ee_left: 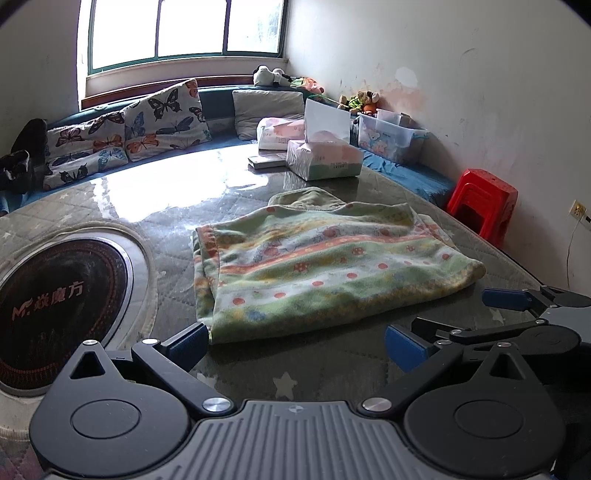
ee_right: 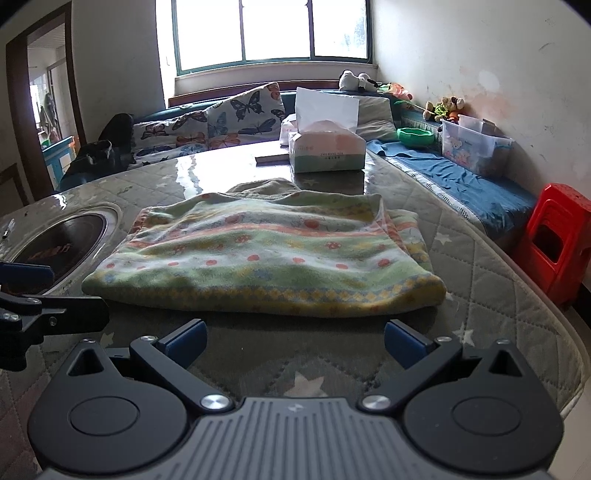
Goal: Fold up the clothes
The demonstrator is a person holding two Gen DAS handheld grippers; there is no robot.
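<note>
We see a bright window [ee_right: 271,31] at the far wall, butterfly cushions [ee_right: 240,114] on a blue bench beneath, a red stool [ee_right: 557,240] right.

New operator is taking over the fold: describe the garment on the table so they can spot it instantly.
Start at the quilted, star-print table below the window. The folded garment lies flat at its middle, just ahead of both open grippers. It is fuzzy pale green with orange-dotted stripes, unlike the boxy tissue pack behind it.
</note>
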